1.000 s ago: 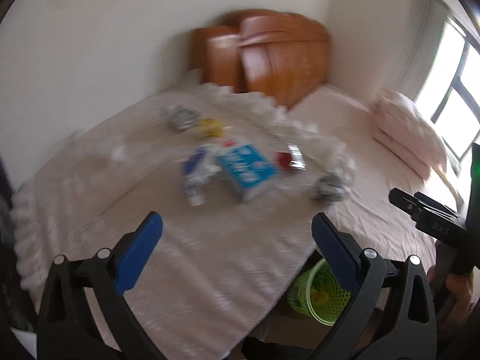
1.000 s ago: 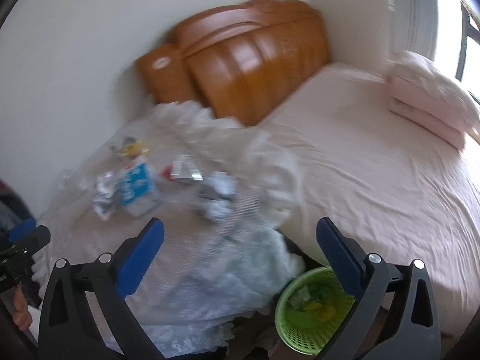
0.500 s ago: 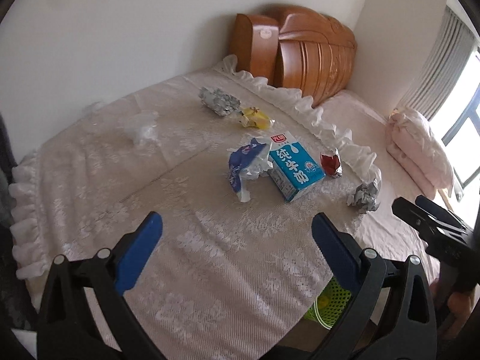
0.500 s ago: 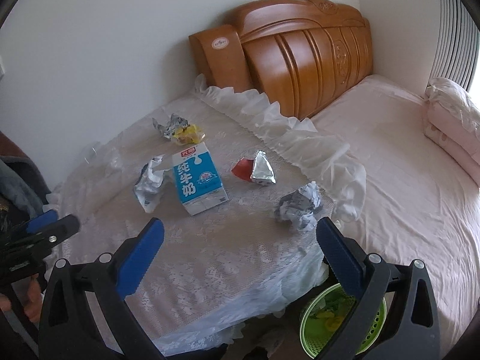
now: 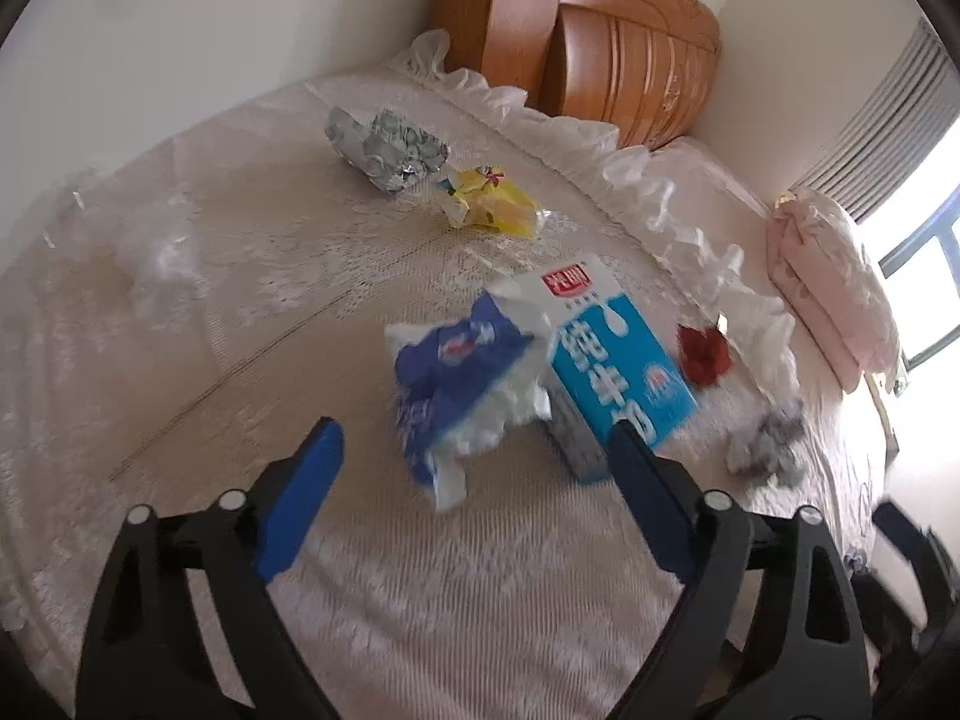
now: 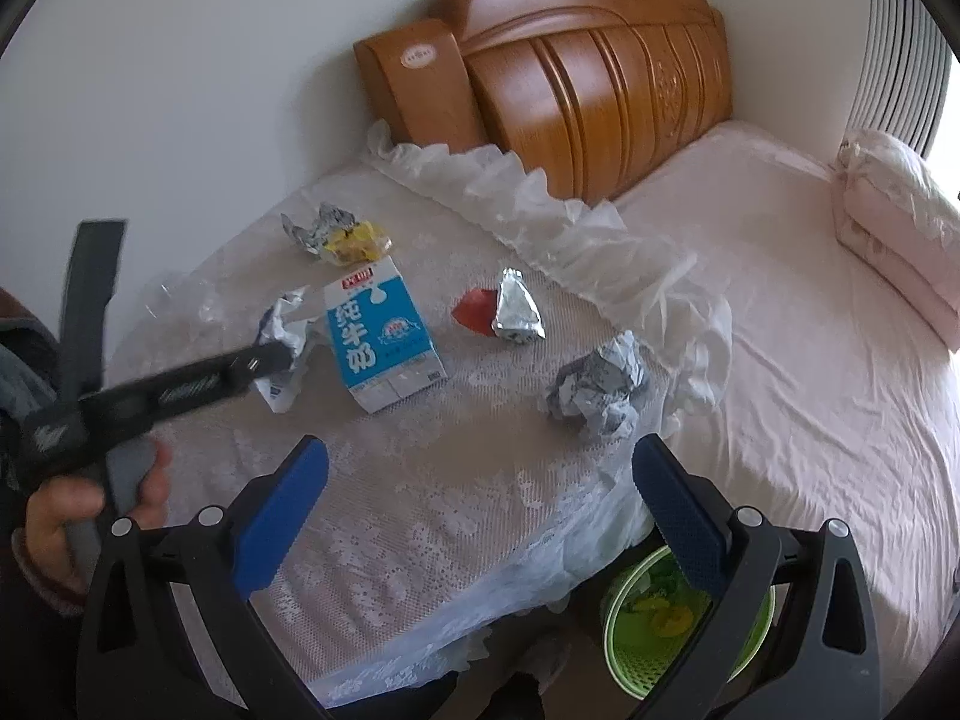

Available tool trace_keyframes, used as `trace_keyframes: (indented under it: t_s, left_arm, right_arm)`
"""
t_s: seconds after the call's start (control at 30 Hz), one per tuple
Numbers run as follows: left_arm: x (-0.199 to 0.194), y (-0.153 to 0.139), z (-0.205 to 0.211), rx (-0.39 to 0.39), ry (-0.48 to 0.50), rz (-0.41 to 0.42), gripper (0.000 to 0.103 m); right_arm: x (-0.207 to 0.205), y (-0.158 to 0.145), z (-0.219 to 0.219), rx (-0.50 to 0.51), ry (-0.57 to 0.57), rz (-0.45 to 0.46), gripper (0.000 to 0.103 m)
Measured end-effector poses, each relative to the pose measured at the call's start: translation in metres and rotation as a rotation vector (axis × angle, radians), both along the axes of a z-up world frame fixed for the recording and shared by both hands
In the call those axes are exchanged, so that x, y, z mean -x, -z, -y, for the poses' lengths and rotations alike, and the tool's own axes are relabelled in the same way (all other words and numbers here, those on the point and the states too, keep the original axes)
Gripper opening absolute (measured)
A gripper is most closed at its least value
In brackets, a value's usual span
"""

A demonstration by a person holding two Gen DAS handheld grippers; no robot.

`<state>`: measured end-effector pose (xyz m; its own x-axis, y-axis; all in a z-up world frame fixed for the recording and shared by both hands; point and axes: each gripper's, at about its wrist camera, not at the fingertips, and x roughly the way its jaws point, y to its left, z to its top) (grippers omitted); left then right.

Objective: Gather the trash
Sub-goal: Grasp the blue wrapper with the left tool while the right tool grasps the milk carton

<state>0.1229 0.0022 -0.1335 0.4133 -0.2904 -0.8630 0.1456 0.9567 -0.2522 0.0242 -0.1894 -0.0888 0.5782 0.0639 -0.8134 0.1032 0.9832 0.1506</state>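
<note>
A crumpled blue-and-white wrapper [image 5: 462, 384] [image 6: 282, 342] lies on the lace-covered table [image 5: 420, 588], touching a blue milk carton [image 5: 612, 360] [image 6: 384, 336]. My left gripper [image 5: 471, 450] hangs just short of the wrapper, jaws closing, and the wrapper's lower end shows between the blue fingertips, untouched. A yellow wrapper [image 5: 492, 204], a silver foil bag [image 5: 390, 147], a red-and-silver packet [image 6: 510, 312] and a grey paper ball [image 6: 600, 390] also lie there. My right gripper [image 6: 480, 450] stands open over the table's near edge, holding nothing.
A green mesh basket [image 6: 636, 648] with scraps stands on the floor below the table's near right corner. Clear plastic film [image 5: 162, 264] lies at the table's left. Beyond are a wooden headboard [image 6: 588, 90], a pink bed [image 6: 810, 330] and folded bedding [image 6: 888, 210].
My left gripper has dropped and moved in toward the blue-and-white wrapper, and its jaws have narrowed. It now shows, blurred, in the right wrist view. The right gripper swung left, then held still.
</note>
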Motion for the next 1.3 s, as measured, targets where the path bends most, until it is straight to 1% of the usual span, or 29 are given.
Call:
trace_keyframes:
  t_s: [0.07,0.1,0.13,0.23,0.33,0.5,0.63,0.77,0.9,0.97,1.0,1.03,1.1,1.2,1.3]
  left_arm:
    - [-0.009,0.009,0.002,0.01,-0.005,-0.023,0.069]
    - [-0.014,0.015,0.003,0.016,-0.006,-0.042,0.06]
    - [-0.018,0.02,0.003,0.022,-0.011,-0.06,0.057]
    - [-0.021,0.023,-0.002,0.029,-0.022,-0.049,0.051]
    - [-0.022,0.023,-0.01,0.039,-0.037,-0.043,0.048]
    - [-0.012,0.01,-0.027,0.033,-0.066,-0.007,0.046]
    - [0.007,-0.011,-0.042,0.024,-0.071,0.038,0.046]
    - [0.036,-0.037,-0.061,-0.005,-0.071,0.097,0.046]
    - [0.064,-0.052,-0.077,0.003,-0.073,0.115,0.046]
    - [0.077,-0.056,-0.082,0.01,-0.075,0.116,0.046]
    - [0.081,-0.056,-0.083,0.012,-0.072,0.115,0.046]
    - [0.085,-0.056,-0.084,0.012,-0.069,0.114,0.046]
    - [0.092,-0.056,-0.084,0.004,-0.067,0.117,0.046]
    - [0.099,-0.053,-0.086,0.008,-0.065,0.116,0.046]
    - [0.102,-0.052,-0.087,0.017,-0.065,0.114,0.046]
  right_arm:
    - [-0.001,0.003,-0.001,0.004,0.003,-0.015,0.101]
    - [-0.001,0.004,0.0,0.006,0.003,-0.017,0.101]
    - [-0.002,0.006,-0.001,0.008,0.005,-0.023,0.101]
    - [-0.003,0.009,-0.001,0.01,0.008,-0.036,0.101]
    - [-0.006,0.013,-0.002,0.013,0.003,-0.048,0.101]
    - [-0.014,0.016,-0.007,0.024,-0.024,-0.057,0.101]
    - [-0.031,0.021,-0.017,0.039,-0.073,-0.061,0.101]
    - [-0.062,0.028,-0.036,0.09,-0.152,-0.068,0.101]
    - [-0.096,0.04,-0.058,0.155,-0.231,-0.081,0.101]
    - [-0.117,0.051,-0.071,0.188,-0.273,-0.103,0.101]
    - [-0.123,0.053,-0.074,0.192,-0.279,-0.11,0.101]
    - [-0.135,0.063,-0.08,0.194,-0.294,-0.139,0.101]
    - [-0.147,0.073,-0.086,0.193,-0.303,-0.169,0.101]
    - [-0.157,0.083,-0.092,0.203,-0.293,-0.197,0.101]
    - [-0.16,0.088,-0.095,0.203,-0.294,-0.202,0.099]
